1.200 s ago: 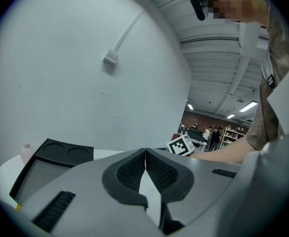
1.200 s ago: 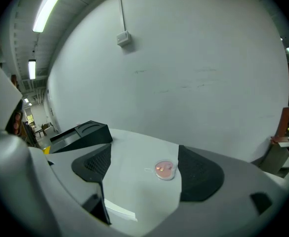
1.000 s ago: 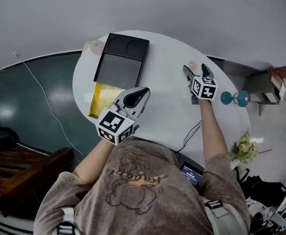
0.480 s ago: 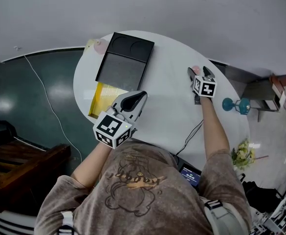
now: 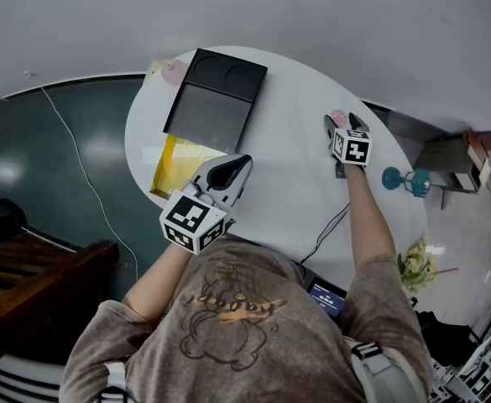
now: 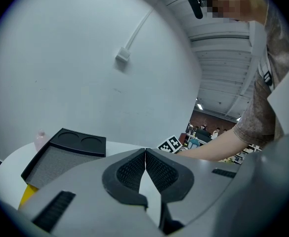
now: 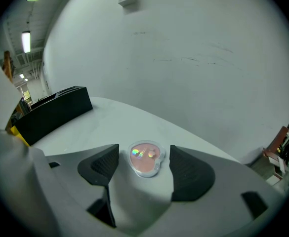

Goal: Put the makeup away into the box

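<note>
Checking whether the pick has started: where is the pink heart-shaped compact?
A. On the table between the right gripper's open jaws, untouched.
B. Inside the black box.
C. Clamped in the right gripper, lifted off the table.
A: the right gripper view shows the pink compact lying on the table between the right gripper pads, gaps either side; its jaws have just been closing.
</note>
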